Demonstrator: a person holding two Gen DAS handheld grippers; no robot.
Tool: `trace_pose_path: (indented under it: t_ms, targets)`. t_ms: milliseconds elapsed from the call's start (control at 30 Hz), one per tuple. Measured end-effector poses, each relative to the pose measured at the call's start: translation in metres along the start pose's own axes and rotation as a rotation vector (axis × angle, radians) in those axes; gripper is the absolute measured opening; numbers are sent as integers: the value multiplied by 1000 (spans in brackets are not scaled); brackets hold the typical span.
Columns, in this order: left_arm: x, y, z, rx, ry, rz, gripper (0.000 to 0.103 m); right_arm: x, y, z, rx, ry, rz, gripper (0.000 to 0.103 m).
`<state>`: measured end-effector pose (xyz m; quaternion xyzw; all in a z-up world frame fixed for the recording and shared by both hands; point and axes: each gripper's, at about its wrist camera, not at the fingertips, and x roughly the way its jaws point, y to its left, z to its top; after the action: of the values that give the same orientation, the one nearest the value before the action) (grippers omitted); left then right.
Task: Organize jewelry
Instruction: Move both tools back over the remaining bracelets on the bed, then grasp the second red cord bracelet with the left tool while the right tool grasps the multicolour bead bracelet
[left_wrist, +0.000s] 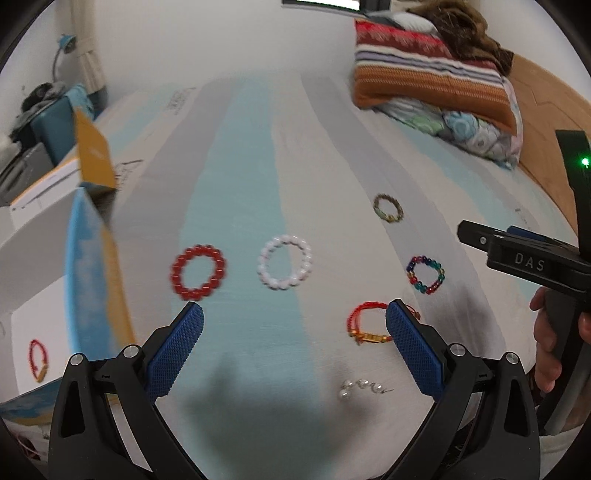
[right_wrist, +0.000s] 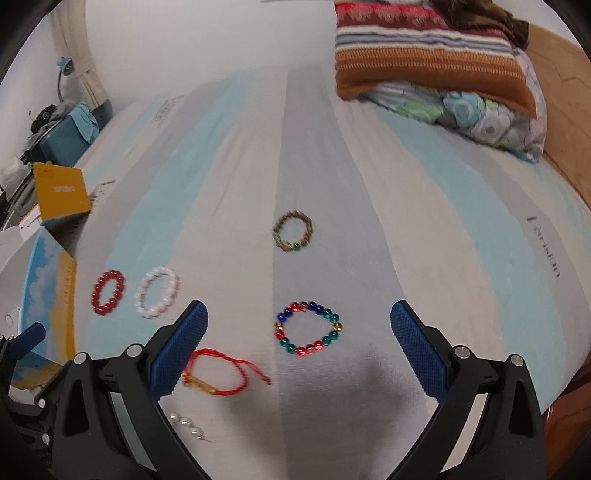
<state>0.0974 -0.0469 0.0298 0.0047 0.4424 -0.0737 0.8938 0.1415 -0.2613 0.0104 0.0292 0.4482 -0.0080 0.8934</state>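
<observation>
both wrists — down over bedsheet (left_wrist: 258, 147)

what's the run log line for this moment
left gripper: open, empty | right gripper: open, over multicolour bead bracelet | red cord bracelet: on bed

**Setting: bedroom in a home**

A domestic bedroom is indicated. The working surface is a bed (right_wrist: 369, 192) covered with a sheet striped in pale blue, grey and white. Folded bedding is stacked at its far end: a striped blanket (right_wrist: 424, 55) in orange, red and white laid over a floral quilt (right_wrist: 491, 118), with a brown furry throw (left_wrist: 465, 26) on top. A wooden bed frame (left_wrist: 546, 107) is seen along the right edge. A tied-back curtain (right_wrist: 79, 55) hangs against a plain white wall. Clothing is heaped on a teal container (right_wrist: 62, 136) beside the bed.
</observation>
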Motion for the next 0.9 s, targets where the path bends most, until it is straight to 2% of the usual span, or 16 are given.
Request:
trace_pose_path:
  t_ms: [267,500,667,800,900]
  targets:
    - [68,-23,-3,52,100,-15,97,55,-13,-5,-7,76,-9,95]
    - [112,-32,-7,75,151,-20,97,90,-22,-10,-1,129,-13,95]
    - [131,-37,-12,102,179,-5,96,104,-20,-12,-3,152,-6,95]
    - [135,-38,-14,118,171,4,96,113,-16,-14,-18,169,-20,95]
    - [136,-37,-16,119,162,10,96,118,-16,-17,-16,177,-20,90]
